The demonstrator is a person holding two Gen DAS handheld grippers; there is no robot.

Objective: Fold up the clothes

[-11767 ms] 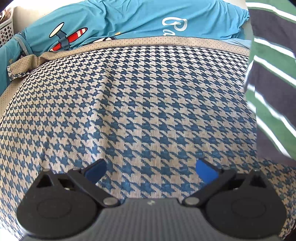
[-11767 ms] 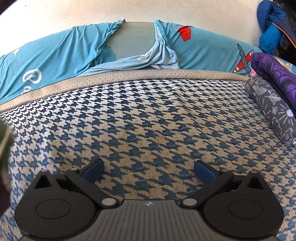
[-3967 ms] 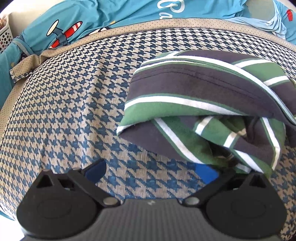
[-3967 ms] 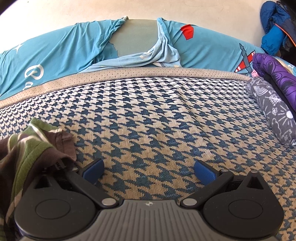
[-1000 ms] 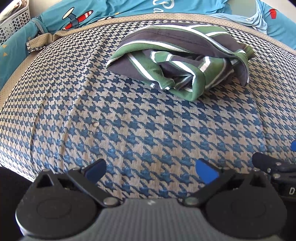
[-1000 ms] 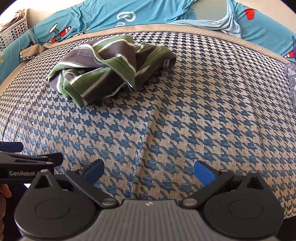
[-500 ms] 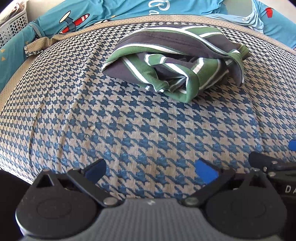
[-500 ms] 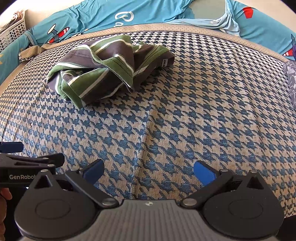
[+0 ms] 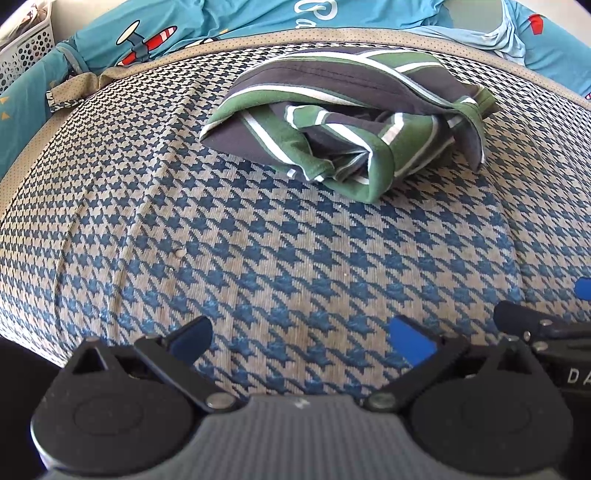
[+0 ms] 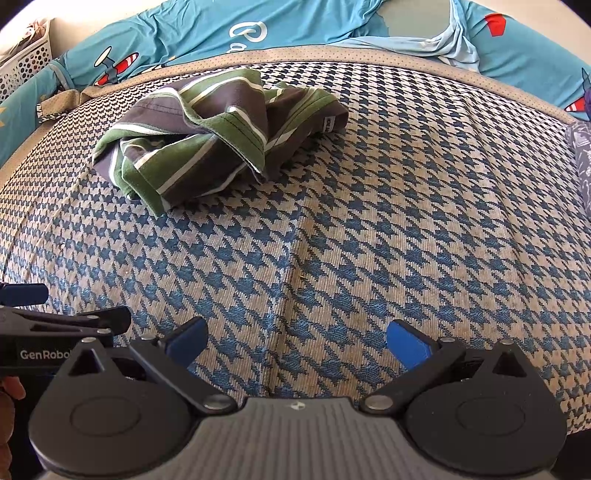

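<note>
While both tools hold back at the near edge of the houndstooth cover (image 9: 280, 258), we record that the striped garment (image 9: 343, 122) now lies on that cover, whereas some seconds ago the cover was bare and the garment hung at the left tool's side. Over the last second the two views have closed in slightly on the garment. We judge that the piece has been delivered for folding and that folding proper has not begun.

The left tool (image 9: 301, 338) is released, its blue pads spread wide with nothing between them. The right tool (image 10: 297, 339) is likewise released and empty. Each is well short of the garment; the right tool's tip shows at the lower right of the left view.

The garment sits toward the far side of the cover, left of its centre in the right view (image 10: 218, 144). It is a soft knit in dark grey, green and thin white stripes, crumpled into a bunched heap with several overlapping layers and a turned hem. A small white label shows at its right edge. No clear outline is visible, so we judge it must be spread flat first.

The cover is a coarse woven cloth, blue on beige, with a dotted tan border beyond the garment. Past that border lies a smooth teal sheet (image 10: 177, 33) printed with aeroplanes.
</note>
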